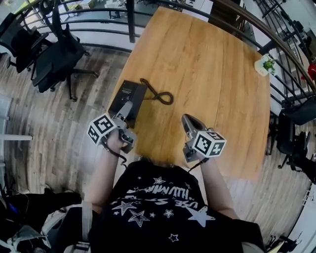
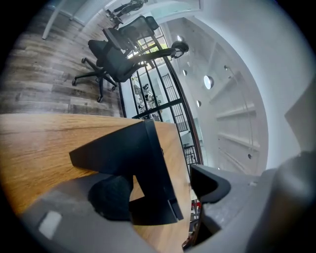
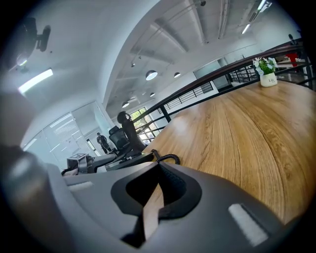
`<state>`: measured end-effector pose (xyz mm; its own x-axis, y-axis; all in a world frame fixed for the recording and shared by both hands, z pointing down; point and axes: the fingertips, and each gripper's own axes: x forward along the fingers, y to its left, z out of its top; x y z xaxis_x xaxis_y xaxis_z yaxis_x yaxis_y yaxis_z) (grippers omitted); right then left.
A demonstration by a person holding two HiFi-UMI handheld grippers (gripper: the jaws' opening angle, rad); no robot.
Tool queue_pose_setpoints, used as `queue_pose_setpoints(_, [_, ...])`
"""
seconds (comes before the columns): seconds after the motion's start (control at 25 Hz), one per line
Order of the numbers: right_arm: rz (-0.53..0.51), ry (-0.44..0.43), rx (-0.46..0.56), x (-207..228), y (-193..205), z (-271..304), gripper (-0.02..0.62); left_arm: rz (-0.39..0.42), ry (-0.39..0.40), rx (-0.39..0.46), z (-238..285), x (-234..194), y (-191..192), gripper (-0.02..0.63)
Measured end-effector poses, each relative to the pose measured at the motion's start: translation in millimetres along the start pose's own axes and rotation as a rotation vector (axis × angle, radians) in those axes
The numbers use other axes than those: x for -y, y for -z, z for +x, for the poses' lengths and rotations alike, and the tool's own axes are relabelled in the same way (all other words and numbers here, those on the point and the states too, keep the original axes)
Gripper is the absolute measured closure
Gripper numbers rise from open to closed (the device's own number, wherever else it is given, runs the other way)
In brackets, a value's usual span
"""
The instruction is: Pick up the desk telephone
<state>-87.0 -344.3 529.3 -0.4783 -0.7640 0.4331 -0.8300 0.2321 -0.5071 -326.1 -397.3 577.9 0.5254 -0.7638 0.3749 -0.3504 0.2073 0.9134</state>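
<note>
Your left gripper (image 2: 163, 193) has its jaws set wide. The desk telephone (image 2: 129, 150) stands between them. Its black wedge-shaped body lies close against the dark pad of one jaw, and the other jaw is clear of it. Your right gripper (image 3: 157, 191) has its jaws drawn together to a thin slit. It holds nothing, and only table grain shows through the slit. It is held over the near part of the table, apart from the telephone.

The telephone rests on the wooden table (image 1: 212, 74), at the table's left edge and near you. Its coiled cord (image 1: 159, 94) lies looped on the surface just beside the telephone's right side. In the right gripper view the cord lies directly ahead of that gripper's jaws.

The table surface is light-brown wood with a visible grain. A small white pot holding a green plant (image 1: 264, 65) stands at the far right edge, well apart from both grippers.

The floor (image 1: 59, 123) is grey-brown planking. A dark metal railing (image 1: 98, 15) curves round the far and right sides of the table. Black office chairs (image 1: 54, 57) stand on the floor to the left, beyond the telephone. The right gripper view shows a white ceiling (image 3: 197, 29) with round lights, and a person (image 3: 103, 142) stands far off near glass walls.
</note>
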Motion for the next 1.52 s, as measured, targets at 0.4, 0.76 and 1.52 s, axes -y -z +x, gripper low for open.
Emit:
queue_pose_setpoints(0.4, [0.022, 0.014, 0.001, 7.1, 0.6, 3.1, 0.595, -0.022, -0.051, 0.003, 5.1, -13.4, -3.8, 0.370])
queue_pose_setpoints(0.76, [0.023, 0.002, -0.010, 7.7, 0.3, 4.3, 0.595, -0.032, -0.027, -0.013, 5.4, -10.1, -0.8, 0.391])
queue_pose_setpoints(1.52, [0.011, -0.036, -0.023, 0.8, -1.6, 1.4, 0.595, -0.035, 0.112, -0.045, -11.5, 20.2, 7.2, 0.402])
